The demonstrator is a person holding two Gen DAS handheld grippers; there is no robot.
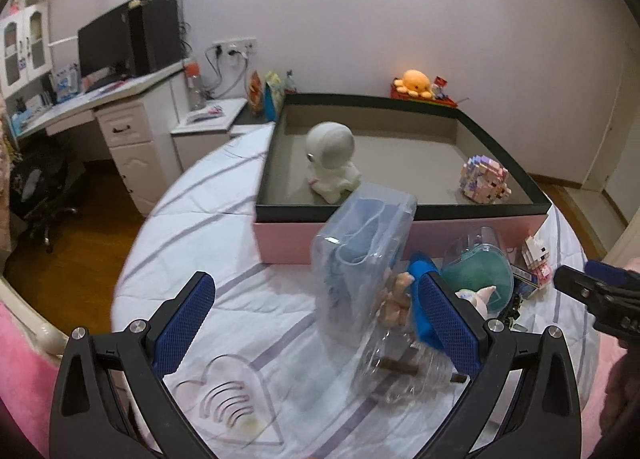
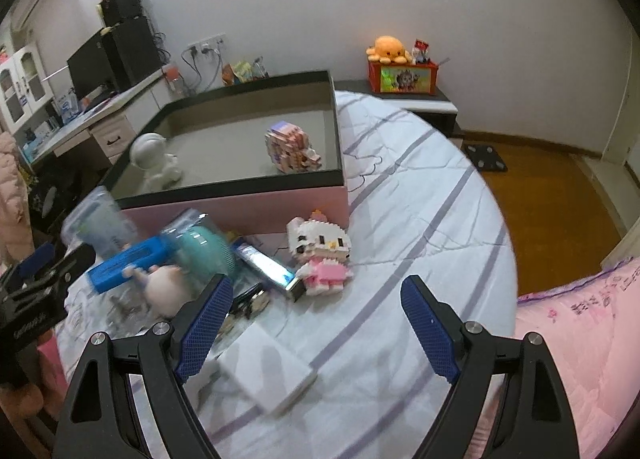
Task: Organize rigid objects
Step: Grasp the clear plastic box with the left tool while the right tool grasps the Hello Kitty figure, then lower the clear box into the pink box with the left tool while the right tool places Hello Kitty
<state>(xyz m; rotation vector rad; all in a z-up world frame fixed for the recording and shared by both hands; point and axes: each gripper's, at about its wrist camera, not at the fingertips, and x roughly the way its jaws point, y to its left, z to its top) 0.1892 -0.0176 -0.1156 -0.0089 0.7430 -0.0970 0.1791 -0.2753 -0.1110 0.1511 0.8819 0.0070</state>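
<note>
A large pink box with a black rim [image 1: 400, 209] [image 2: 240, 185] sits on the bed and holds a white astronaut figure [image 1: 332, 161] [image 2: 154, 161] and a pastel block model [image 1: 482, 179] [image 2: 292, 149]. In front of it lie a clear plastic case [image 1: 362, 259], a blue block [image 2: 126, 265], a teal dome [image 2: 210, 249], a small doll [image 2: 162, 285] and a Hello Kitty block figure [image 2: 320, 253]. My left gripper [image 1: 316, 323] is open just before the clear case. My right gripper [image 2: 318, 323] is open above the sheet, near a flat white box [image 2: 266, 373].
A clear heart-shaped stand [image 1: 228, 405] lies at the near left. A silver-blue packet [image 2: 266, 265] lies beside Hello Kitty. A red toy box with an orange plush [image 2: 402, 73] stands on a side table. A desk with a monitor [image 1: 108, 45] is far left. Pink bedding [image 2: 592, 323] is at right.
</note>
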